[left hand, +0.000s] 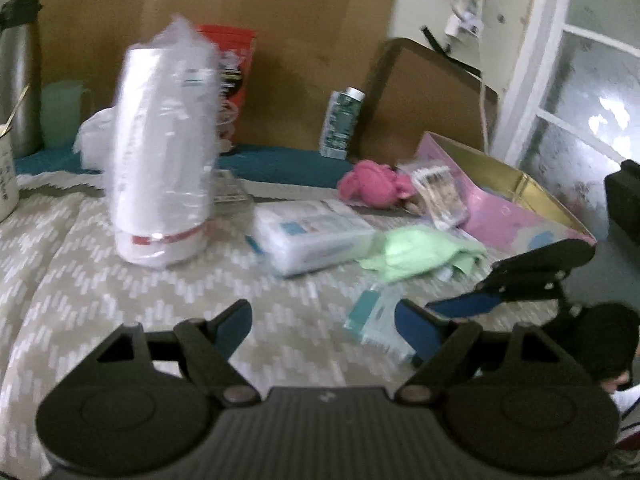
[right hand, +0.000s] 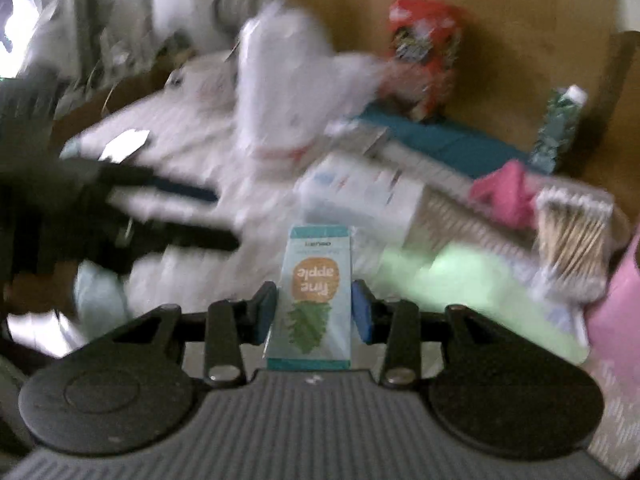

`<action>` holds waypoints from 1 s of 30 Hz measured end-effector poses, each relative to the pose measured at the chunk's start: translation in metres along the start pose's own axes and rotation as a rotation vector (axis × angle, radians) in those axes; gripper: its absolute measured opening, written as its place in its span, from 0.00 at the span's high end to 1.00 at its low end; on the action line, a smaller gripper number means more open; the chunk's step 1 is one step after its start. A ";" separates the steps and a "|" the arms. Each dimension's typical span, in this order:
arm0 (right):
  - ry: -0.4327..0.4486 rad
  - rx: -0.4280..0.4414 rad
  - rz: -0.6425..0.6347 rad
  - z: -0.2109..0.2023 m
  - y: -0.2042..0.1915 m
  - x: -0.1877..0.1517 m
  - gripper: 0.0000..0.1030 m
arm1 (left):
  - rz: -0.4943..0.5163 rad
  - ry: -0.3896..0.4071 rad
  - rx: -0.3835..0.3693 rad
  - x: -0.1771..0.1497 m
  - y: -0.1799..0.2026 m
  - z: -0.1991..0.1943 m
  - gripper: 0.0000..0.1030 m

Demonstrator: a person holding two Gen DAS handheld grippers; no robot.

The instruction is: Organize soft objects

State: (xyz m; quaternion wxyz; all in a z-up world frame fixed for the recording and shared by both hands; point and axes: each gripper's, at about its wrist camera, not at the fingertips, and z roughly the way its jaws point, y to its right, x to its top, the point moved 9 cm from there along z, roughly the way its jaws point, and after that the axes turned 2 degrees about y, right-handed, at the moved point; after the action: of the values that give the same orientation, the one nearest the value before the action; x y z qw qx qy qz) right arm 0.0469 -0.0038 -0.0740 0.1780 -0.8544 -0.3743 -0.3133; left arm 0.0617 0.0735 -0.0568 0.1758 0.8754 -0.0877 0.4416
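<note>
Closest to the lens is the small teal-edged tissue packet with an orange pineapple print point(right hand: 312, 296), and my right tongs point(right hand: 314, 312) are clamped on it, one blue pad on each long side. It's flat, pale blue, soft plastic wrap, with lettering that reads upside down from here and a green leaf crown pointing back at me. It sits upright between the fingers, above the bed cover.

My left tongs point(left hand: 322, 326) are spread wide with nothing between them, hanging over the beige zigzag-patterned bed cover point(left hand: 80, 280). That patch of cover in front of them is the roomiest spot, bare out to the tall white plastic-wrapped roll with a red band point(left hand: 164, 168).

Just beyond the packet lies a crumpled light green cloth point(left hand: 416, 252), touching a flat white wrapped pack with blue print point(left hand: 312, 236). Behind those sit a bunched pink cloth point(left hand: 372, 184) and a clear bag of cotton swabs point(right hand: 572, 236). To the right, the pink open box with a gold inside point(left hand: 520, 208) closes off that edge. The back is walled by brown cardboard point(left hand: 280, 40), with a red snack bag point(right hand: 424, 52) and a green patterned carton point(left hand: 342, 124) standing against it. Everything in the right view is pretty blurry.
</note>
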 end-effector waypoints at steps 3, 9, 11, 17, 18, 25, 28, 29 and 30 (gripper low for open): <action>0.003 -0.037 -0.083 0.001 -0.003 -0.012 0.57 | 0.035 -0.020 -0.007 -0.003 0.015 0.005 0.21; 0.100 -0.158 -0.054 -0.025 0.022 -0.027 0.46 | 0.082 -0.062 -0.021 -0.001 0.039 0.026 0.21; 0.113 -0.163 -0.017 -0.032 0.026 -0.035 0.46 | 0.093 -0.083 -0.024 -0.002 0.045 0.036 0.22; 0.145 -0.170 0.078 -0.034 0.032 -0.055 0.46 | 0.130 -0.157 -0.014 -0.016 0.064 0.059 0.25; 0.152 -0.165 0.087 -0.035 0.031 -0.056 0.47 | 0.133 -0.159 -0.020 -0.017 0.067 0.058 0.26; 0.192 -0.163 0.107 -0.041 0.035 -0.061 0.66 | 0.145 -0.183 -0.027 -0.020 0.088 0.063 0.26; 0.202 -0.194 0.130 -0.052 0.045 -0.071 0.69 | 0.179 -0.197 -0.052 -0.021 0.108 0.071 0.26; 0.204 -0.209 0.139 -0.057 0.050 -0.075 0.69 | 0.193 -0.202 -0.063 -0.022 0.116 0.074 0.26; 0.208 -0.227 0.149 -0.061 0.055 -0.079 0.70 | 0.210 -0.209 -0.074 -0.023 0.125 0.077 0.26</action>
State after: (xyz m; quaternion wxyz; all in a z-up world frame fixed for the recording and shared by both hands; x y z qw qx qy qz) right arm 0.0220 -0.1142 -0.0851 0.1407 -0.8575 -0.2517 -0.4261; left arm 0.0669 -0.0714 -0.0883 0.1509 0.8955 -0.2130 0.3606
